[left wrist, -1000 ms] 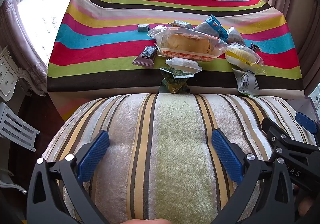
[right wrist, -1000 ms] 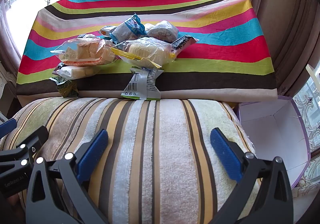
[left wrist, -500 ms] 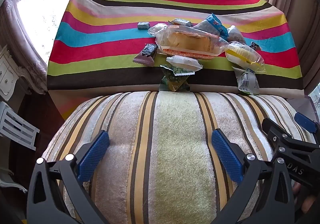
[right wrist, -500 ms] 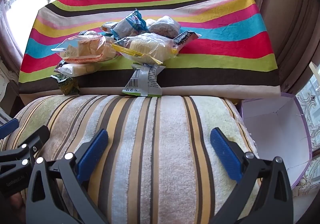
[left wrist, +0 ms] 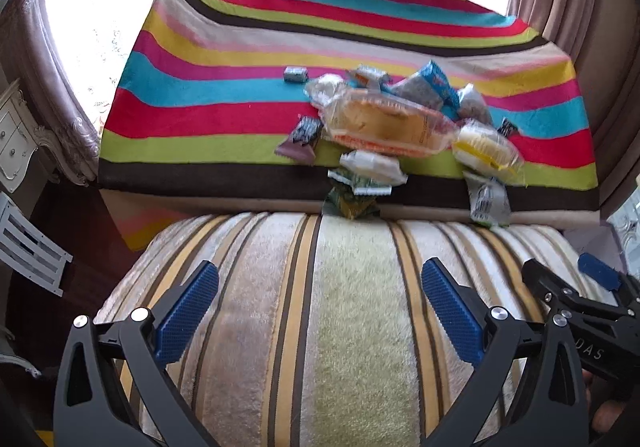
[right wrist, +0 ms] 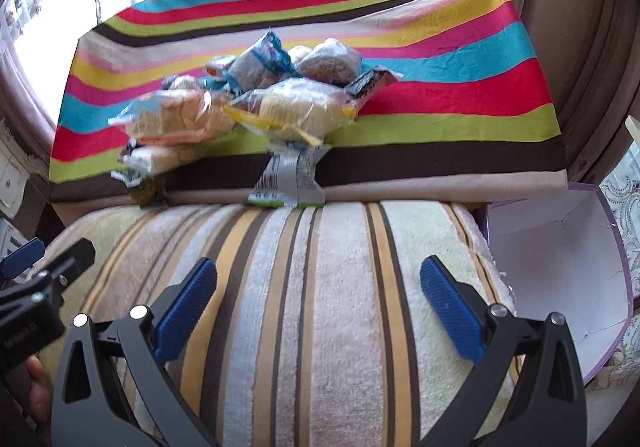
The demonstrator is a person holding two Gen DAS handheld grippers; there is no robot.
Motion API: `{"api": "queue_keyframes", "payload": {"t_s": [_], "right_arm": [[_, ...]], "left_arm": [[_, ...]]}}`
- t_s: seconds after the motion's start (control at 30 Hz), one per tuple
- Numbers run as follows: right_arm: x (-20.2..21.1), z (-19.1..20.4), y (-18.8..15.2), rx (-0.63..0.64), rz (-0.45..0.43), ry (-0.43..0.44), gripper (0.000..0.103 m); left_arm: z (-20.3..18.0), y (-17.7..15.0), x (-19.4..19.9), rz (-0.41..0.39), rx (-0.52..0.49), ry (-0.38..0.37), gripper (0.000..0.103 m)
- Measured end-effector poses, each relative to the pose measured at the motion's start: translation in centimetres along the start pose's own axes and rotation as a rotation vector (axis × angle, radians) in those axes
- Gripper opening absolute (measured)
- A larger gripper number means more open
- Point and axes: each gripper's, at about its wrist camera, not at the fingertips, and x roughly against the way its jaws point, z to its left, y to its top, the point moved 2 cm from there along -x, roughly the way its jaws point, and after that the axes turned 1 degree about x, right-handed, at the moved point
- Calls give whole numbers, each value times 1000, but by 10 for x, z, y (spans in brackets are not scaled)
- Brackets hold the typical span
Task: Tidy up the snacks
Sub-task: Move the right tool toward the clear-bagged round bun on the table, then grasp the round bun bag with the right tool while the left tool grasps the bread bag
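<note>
Both views are being tilted up since the earlier frame. Left hand-held gripper [left wrist: 320, 311] and right hand-held gripper [right wrist: 318, 309] are being held wide open, empty. Snack pile [right wrist: 248, 107] is lying at twelve o'clock on the tabletop [right wrist: 460, 127]; the grey packet [right wrist: 290, 177] at its near edge is best being approached first.

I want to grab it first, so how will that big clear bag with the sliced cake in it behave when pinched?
The clear cake bag looks puffy, so the film probably crumples and slips. The soft cake likely squashes. It lies atop other packets, which may shift.

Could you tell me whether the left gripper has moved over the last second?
Yes. The left gripper has tipped and swung left: the snack pile now sits lower and further right in its view.
</note>
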Motion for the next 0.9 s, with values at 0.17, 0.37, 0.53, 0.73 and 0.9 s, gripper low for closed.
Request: {"api": "queue_keyframes", "payload": {"t_s": [0.17,0.37,0.53,0.73,0.9], "right_arm": [[-8,-8,23,-58,-20,36,102],[-27,-21,61,-132,-15,90,102],[-50,-22,97,-169,-21,86,102],[-87,-10,121,-171,29,67,102],[-108,-1,128,-146,74,57,102]], "left_arm": [[-4,29,-8,-53,9,-81,96],[-2,47,-31,-9,61,-139,93],[1,49,-42,16,86,-149,93],[2,57,-47,3,94,-173,93],[4,63,-53,10,135,-234,93]]}}
